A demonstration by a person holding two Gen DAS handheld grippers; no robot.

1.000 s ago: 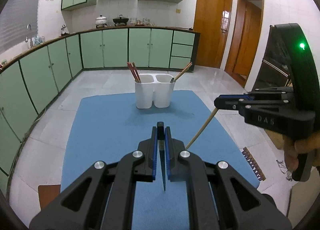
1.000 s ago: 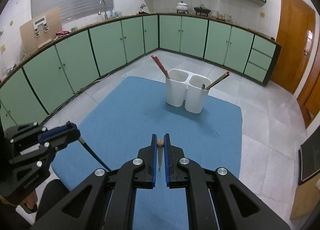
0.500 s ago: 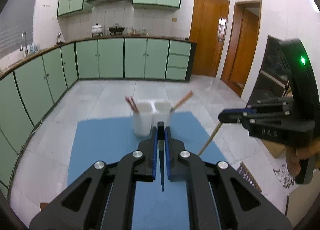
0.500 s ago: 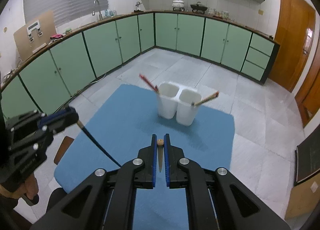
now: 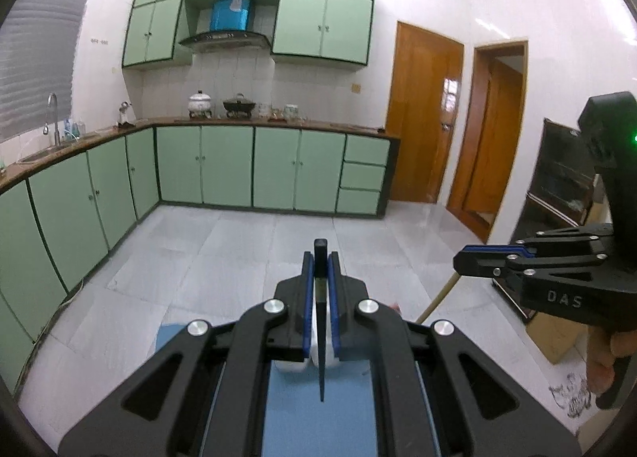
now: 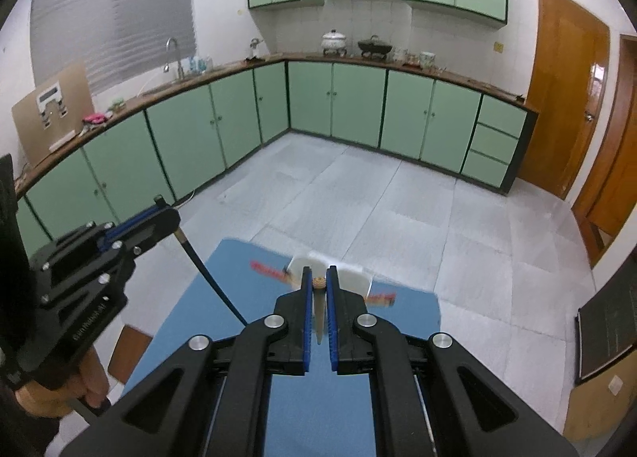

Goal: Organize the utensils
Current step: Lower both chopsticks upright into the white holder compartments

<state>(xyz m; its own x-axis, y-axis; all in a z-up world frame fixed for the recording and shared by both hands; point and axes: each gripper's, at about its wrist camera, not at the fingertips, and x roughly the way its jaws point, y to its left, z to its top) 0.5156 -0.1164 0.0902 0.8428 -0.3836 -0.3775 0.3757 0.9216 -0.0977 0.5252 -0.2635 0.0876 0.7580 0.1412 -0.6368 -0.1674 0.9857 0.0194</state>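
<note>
My left gripper is shut on a black chopstick that points down toward the blue mat. It also shows in the right wrist view, with the black chopstick hanging from it. My right gripper is shut on a light wooden chopstick. It also shows in the left wrist view, with the wooden chopstick hanging below it. The white two-cup utensil holder stands on the mat behind my right fingers, with red chopsticks leaning out. In the left wrist view the holder is mostly hidden.
The blue mat covers a low table over a grey tiled floor. Green cabinets line the far walls. Wooden doors stand at the right. A brown board lies by the mat's left edge.
Both grippers have risen and tilted up with their chopsticks. The holder has dropped low in both views and now sits behind the fingers. More of the room shows.
</note>
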